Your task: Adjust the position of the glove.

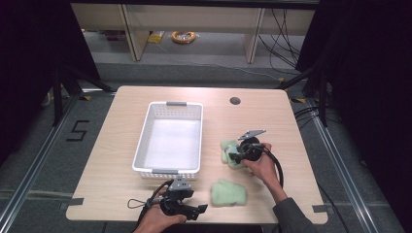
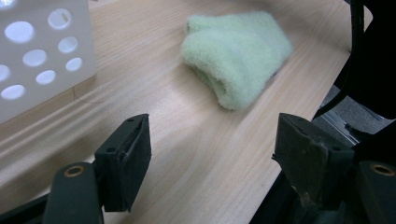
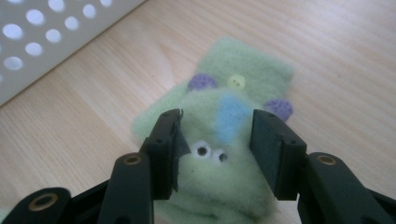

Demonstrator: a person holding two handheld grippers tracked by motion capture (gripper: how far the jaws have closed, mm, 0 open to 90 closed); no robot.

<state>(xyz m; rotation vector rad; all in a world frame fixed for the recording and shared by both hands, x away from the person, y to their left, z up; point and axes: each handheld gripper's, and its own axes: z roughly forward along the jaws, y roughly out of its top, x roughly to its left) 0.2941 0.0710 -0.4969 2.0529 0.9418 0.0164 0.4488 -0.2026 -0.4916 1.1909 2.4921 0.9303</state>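
sock (image 3: 224,135), pale green with googly eyes, a blue patch, purple spots and a yellow button, lies flat on the table (image 1: 121,160) right of centre in the high view, just right of the white basket (image 1: 170,137). the right gripper (image 3: 215,149) hangs over it with its jaws parted, one on each side of the eyes, pads not pressing the fabric. a second green sock (image 2: 236,53), folded over, sits at the upper middle of the left gripper view, near the table's front edge. the left gripper (image 2: 212,158) stands wide open over bare wood, nothing between its jaws, at the lower centre of the high view.
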